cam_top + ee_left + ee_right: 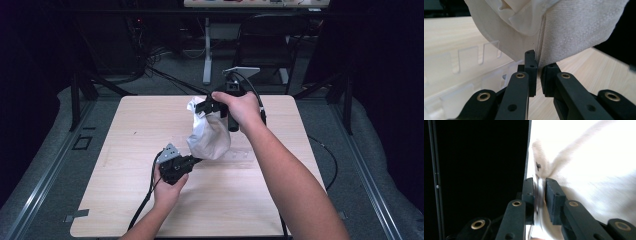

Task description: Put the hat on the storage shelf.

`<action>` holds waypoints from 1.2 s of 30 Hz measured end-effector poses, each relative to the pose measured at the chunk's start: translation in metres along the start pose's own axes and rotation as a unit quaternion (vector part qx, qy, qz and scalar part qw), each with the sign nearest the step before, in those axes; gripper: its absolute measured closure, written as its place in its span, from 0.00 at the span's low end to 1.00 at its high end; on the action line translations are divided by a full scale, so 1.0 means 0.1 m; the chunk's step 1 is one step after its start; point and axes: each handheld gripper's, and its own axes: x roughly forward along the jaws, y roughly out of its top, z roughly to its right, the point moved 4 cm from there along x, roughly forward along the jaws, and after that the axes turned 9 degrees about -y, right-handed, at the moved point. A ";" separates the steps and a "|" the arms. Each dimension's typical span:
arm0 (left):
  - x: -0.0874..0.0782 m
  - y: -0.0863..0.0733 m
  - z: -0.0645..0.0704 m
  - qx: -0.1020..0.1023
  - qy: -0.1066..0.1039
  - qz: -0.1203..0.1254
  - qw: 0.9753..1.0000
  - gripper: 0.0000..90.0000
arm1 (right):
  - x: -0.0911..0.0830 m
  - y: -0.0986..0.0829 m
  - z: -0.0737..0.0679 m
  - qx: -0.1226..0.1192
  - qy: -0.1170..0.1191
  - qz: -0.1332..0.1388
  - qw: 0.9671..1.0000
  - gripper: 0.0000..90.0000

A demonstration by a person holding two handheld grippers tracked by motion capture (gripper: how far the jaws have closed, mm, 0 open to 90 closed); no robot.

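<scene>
The person has a white cloth bag [209, 134] held up over the middle of the wooden table [125, 200], slung between two hand-held grippers; the right gripper [206, 106] is raised at the far side and pinches the bag's upper edge, while the left gripper [196, 161] sits low and near, nipping the bottom corner; held that way, high at one end and low at the other, the fabric hangs stretched and slightly ballooned, which I take to be a way of opening it out or straightening it rather than carrying it anywhere

In the left gripper view the jaws are closed to a thin gap with a seamed fold of the bag [574, 30] caught between them; in the right gripper view the jaws are likewise drawn in tight on a thin edge of the cloth [594, 170], which is blurred there, so I cannot tell how much of it is caught

Just under and beside the bag lies a clear plastic piece with notched walls [466, 62], flat on the table, faint from above [240, 156]; whether the bag is meant for it I cannot tell

Counting: one bag, one clear notched piece, two grippers, two hands, one table
</scene>
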 end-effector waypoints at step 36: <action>0.02 -0.15 0.01 0.006 0.042 -0.069 0.997 0.74 | -0.37 0.03 0.34 0.014 -0.013 0.039 0.999 0.75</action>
